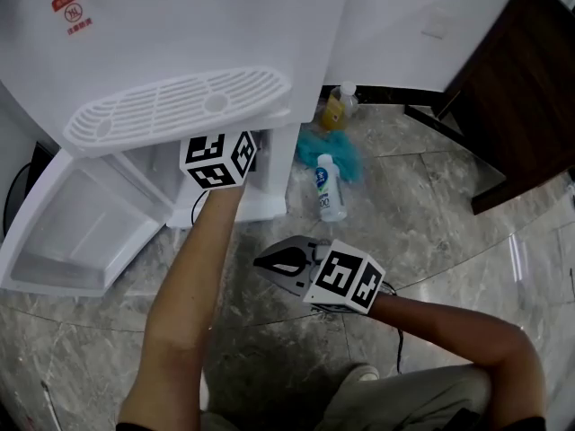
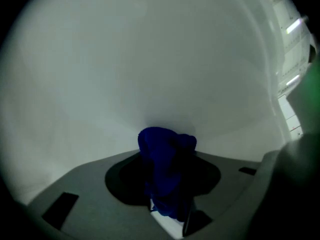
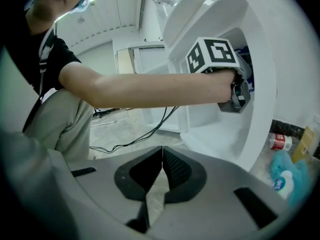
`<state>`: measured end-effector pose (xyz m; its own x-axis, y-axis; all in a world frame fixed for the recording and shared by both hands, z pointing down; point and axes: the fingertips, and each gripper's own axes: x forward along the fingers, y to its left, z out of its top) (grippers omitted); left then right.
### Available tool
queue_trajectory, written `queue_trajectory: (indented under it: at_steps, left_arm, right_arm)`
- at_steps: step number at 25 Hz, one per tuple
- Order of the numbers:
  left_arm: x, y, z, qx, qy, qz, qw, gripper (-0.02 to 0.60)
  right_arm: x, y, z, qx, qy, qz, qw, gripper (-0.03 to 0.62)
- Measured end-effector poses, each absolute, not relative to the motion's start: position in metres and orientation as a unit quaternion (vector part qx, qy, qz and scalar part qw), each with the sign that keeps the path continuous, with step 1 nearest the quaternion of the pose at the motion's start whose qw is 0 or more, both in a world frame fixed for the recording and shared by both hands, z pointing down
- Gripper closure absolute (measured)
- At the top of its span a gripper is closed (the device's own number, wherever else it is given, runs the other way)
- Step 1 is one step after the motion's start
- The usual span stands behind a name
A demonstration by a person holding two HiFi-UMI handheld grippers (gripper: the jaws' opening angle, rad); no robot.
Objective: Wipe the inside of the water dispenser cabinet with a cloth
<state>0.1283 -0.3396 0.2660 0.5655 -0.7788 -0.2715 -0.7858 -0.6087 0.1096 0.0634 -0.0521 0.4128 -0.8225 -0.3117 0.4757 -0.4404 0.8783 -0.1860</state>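
Note:
The white water dispenser stands with its lower cabinet door swung open to the left. My left gripper is shut on a bunched dark blue cloth and faces the cabinet's white inner wall. In the head view only its marker cube shows at the cabinet opening; the jaws are hidden inside. The right gripper view shows the same cube in the opening. My right gripper hangs over the floor below the cabinet, shut and empty, its jaws touching.
On the marble floor right of the dispenser lie a white bottle, a teal duster and a yellowish bottle. A dark wooden cabinet stands at the far right. Black cables trail across the floor.

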Motion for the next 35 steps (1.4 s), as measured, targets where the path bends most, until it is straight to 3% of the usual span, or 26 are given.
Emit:
queue_trajectory:
  at_steps: [25,35]
  left_arm:
    - [0.130,-0.351,0.264,-0.887,0.437,0.147,-0.020,0.426]
    - [0.122,-0.275,0.278,-0.948,0.303,0.000,0.098,0.425]
  right_arm:
    - [0.090,-0.041,0.451,0.224,-0.916,0.238,0.233,0.595]
    - [0.099,-0.100,0.415,0.316,-0.909,0.209,0.173,0.595]
